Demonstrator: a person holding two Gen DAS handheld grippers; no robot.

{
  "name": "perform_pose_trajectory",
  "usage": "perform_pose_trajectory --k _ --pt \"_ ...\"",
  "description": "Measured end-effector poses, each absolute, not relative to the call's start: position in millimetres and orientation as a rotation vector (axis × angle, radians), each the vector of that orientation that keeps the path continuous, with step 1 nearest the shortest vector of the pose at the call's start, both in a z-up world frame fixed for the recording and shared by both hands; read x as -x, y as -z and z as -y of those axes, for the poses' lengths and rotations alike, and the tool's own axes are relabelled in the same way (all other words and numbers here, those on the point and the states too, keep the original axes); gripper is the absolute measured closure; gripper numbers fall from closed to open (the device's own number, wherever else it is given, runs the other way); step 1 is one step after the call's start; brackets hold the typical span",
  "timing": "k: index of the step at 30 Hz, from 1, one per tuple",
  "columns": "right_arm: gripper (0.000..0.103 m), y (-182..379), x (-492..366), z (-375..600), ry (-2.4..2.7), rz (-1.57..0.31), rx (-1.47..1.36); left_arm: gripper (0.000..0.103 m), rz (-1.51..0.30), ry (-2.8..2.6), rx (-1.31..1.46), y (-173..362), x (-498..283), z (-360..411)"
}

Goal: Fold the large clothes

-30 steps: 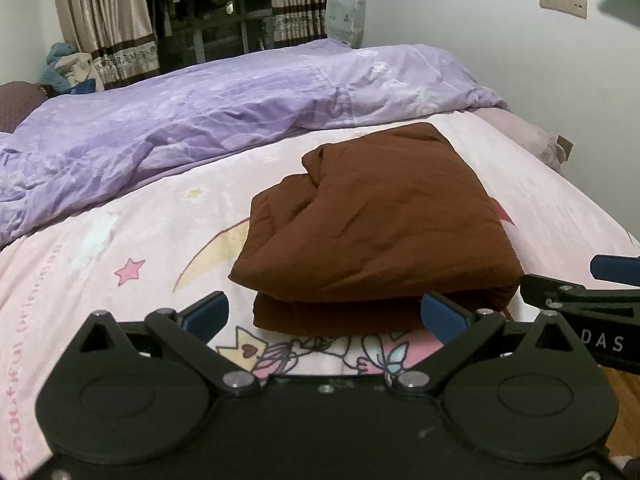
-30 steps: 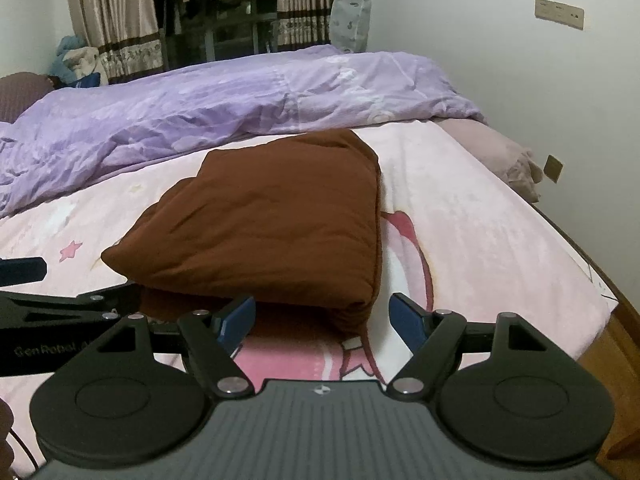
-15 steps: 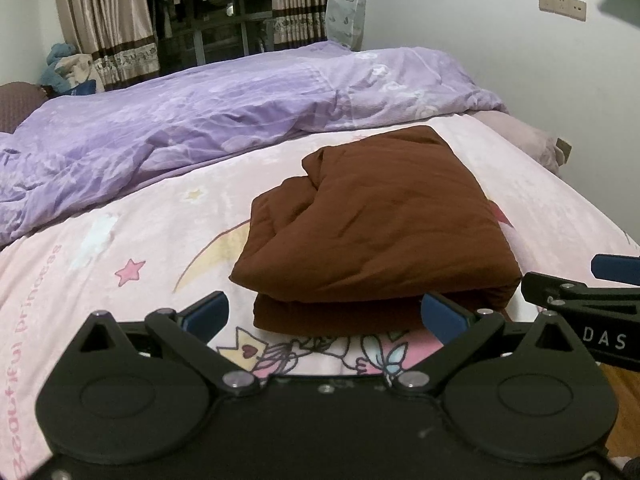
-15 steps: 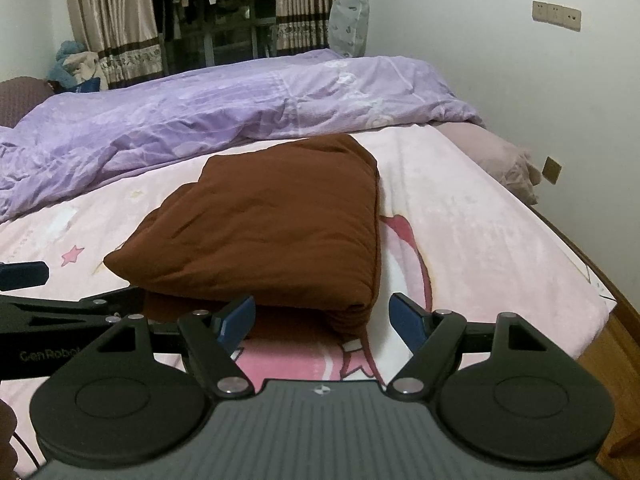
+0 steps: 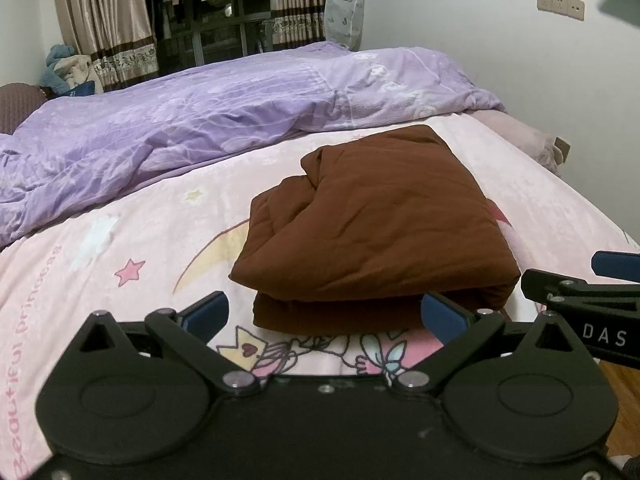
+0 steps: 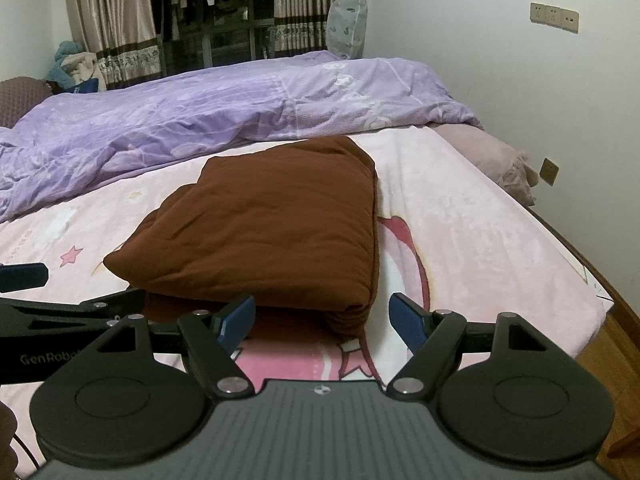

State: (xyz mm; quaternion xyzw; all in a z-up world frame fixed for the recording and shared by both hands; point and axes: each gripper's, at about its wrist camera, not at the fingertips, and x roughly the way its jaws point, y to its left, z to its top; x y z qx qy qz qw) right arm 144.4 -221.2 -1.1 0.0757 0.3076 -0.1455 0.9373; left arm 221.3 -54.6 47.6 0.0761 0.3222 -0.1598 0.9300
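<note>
A brown garment (image 5: 372, 224) lies folded into a thick rectangular stack on the pink cartoon bedsheet (image 5: 132, 240). It also shows in the right wrist view (image 6: 272, 232). My left gripper (image 5: 324, 314) is open and empty, just short of the stack's near edge. My right gripper (image 6: 324, 316) is open and empty, in front of the stack's near right corner. The right gripper's fingers (image 5: 616, 264) show at the right edge of the left wrist view, and the left gripper's fingers (image 6: 24, 276) at the left edge of the right wrist view.
A rumpled purple duvet (image 5: 200, 128) covers the far half of the bed. A pink pillow (image 6: 496, 160) lies at the far right by the white wall. The bed's wooden edge (image 6: 616, 320) runs along the right. Curtains and a window stand behind.
Both grippers have drawn back and up very slightly from the folded garment. The garment has not moved and both jaws stay open.
</note>
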Motion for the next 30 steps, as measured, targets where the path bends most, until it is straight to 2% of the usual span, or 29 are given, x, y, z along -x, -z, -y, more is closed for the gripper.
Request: perform_pose_trajectory --k 25,30 --pt "0.014 0 -142 219 0.315 -0.621 -0.166 0.000 -0.658 0.336 -0.154 -47 -217 52" --pt "0.014 0 -142 219 0.308 -0.617 -0.168 0.000 -0.587 0.322 -0.155 -49 -210 51"
